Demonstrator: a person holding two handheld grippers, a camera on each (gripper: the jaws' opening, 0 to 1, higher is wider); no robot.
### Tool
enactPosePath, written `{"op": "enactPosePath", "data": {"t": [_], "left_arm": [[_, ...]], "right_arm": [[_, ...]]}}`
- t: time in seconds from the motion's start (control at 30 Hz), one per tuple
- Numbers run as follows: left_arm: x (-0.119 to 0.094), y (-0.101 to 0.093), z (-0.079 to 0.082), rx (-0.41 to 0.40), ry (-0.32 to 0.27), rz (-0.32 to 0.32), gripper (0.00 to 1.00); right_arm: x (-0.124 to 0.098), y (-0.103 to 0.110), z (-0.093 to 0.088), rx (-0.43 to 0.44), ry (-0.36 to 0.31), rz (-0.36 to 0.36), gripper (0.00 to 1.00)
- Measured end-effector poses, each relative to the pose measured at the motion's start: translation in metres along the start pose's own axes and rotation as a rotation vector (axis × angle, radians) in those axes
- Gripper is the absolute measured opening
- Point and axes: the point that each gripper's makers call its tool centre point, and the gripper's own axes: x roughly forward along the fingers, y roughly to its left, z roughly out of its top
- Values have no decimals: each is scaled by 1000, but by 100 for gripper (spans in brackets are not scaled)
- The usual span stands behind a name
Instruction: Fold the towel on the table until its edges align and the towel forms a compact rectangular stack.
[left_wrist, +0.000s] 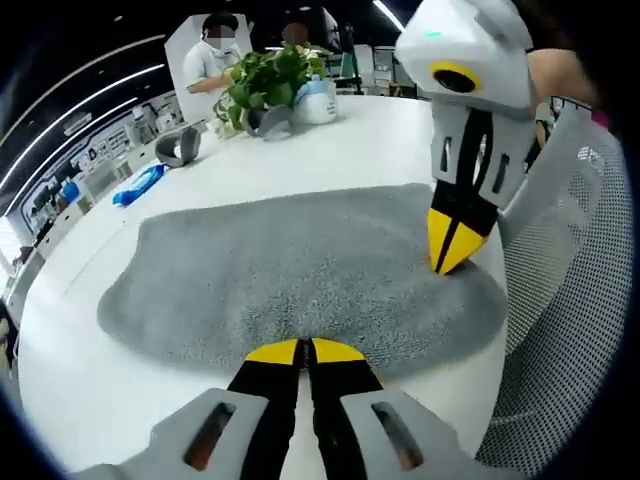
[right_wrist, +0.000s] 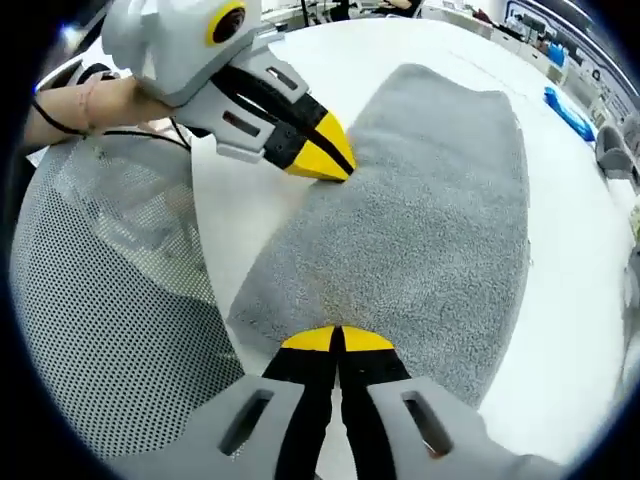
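A grey towel (left_wrist: 300, 270) lies spread flat on the white table (left_wrist: 80, 370). My left gripper (left_wrist: 305, 352) sits at the towel's near edge with its jaws pressed together on the fabric. My right gripper (left_wrist: 455, 258) points down onto the towel's right edge, jaws together as well. In the right gripper view the towel (right_wrist: 430, 220) stretches away from my right gripper (right_wrist: 335, 340), which is shut at its near corner. The left gripper (right_wrist: 325, 162) comes in from the upper left and is shut on the towel's left edge, held by a person's hand.
A potted plant (left_wrist: 265, 85), a white container (left_wrist: 318, 100), a grey object (left_wrist: 180, 148) and a blue packet (left_wrist: 140, 185) stand at the table's far side. A grey mesh chair (right_wrist: 110, 300) is against the table edge. A person (left_wrist: 210, 60) stands behind.
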Motion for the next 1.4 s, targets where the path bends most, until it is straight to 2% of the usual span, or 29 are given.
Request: {"op": "enactPosePath", "data": {"t": [0.1, 0.17, 0.23, 0.3, 0.37, 0.47, 0.5, 0.57, 0.63, 0.77, 0.83, 0.93, 1.13, 1.27, 1.4], "left_arm": [[-2, 6, -1, -30, 2, 14, 4], [-5, 6, -1, -116, -2, 11, 4], [-7, 6, 3, -260, -30, -20, 4], [-8, 2, 6, -292, -40, -62, 3], [-8, -8, 11, -267, -51, -110, 1], [-7, -32, 21, -240, -55, -210, 1], [-7, -38, 21, -233, -44, -228, 1], [-5, -47, 13, -169, 8, -248, 1], [-2, -50, 5, -101, 45, -241, 1], [-2, -49, 5, -106, 34, -236, 1], [0, -47, 5, -29, 30, -221, 1], [-1, -46, 4, -16, 40, -210, 1], [-2, -41, 2, 4, 52, -195, 1], [-2, -37, 1, 23, 55, -178, 1], [-3, -30, -1, 27, 58, -145, 1]], "right_arm": [[4, 5, 6, -11, -37, -50, 0], [5, 6, 9, -66, -44, -98, 0], [6, 7, 11, -111, -53, -124, 0], [8, 10, 12, -143, -62, -132, 0], [9, 11, 15, -162, -63, -123, 0], [10, 11, 19, -149, -71, -103, 0], [11, 11, 20, -142, -77, -96, 0], [12, 13, 23, -124, -89, -87, 0], [13, 14, 23, -113, -91, -85, 0], [13, 14, 23, -116, -90, -91, 0], [13, 16, 24, -122, -102, -88, 0], [14, 17, 26, -142, -125, -84, 0], [16, 20, 31, -100, -139, -62, 0], [20, 24, 36, -150, -138, -78, 0], [24, 24, 44, -136, -150, -77, 0]]}}
